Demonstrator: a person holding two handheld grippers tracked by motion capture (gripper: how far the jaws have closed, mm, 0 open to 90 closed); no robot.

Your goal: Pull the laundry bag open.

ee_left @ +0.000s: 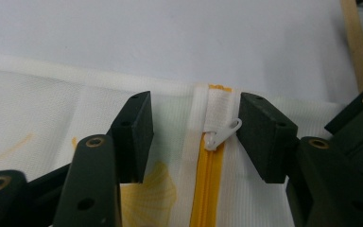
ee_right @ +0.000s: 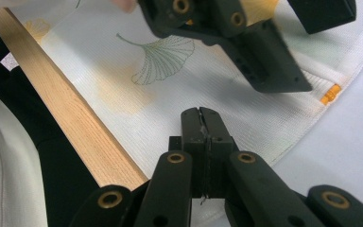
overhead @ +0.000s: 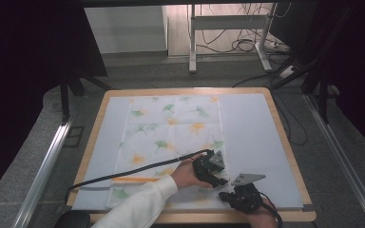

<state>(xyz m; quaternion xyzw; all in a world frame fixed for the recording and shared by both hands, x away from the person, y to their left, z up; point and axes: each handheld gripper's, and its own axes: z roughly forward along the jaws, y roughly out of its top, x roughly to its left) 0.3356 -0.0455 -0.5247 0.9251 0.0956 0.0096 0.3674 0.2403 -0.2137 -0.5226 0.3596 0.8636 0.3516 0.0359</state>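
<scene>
Desk point(overhead: 285, 142): wooden rim, w/ a pale blue mat point(overhead: 252, 137) covering nearly the whole top. Directly on the mat: a white mesh bag point(overhead: 171, 137) w/ green and yellow leaf print, lying flat, left of centre; its yellow zip point(ee_left: 207, 184) runs along the near edge. Desk stands on grey floor point(overhead: 342, 190).

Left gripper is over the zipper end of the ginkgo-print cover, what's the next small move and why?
Probably close the left gripper on the white zipper pull. The pull lies between the open jaws, close against one pad, at the end of the yellow zipper, while the right gripper is shut, pinning the cover's edge.
</scene>
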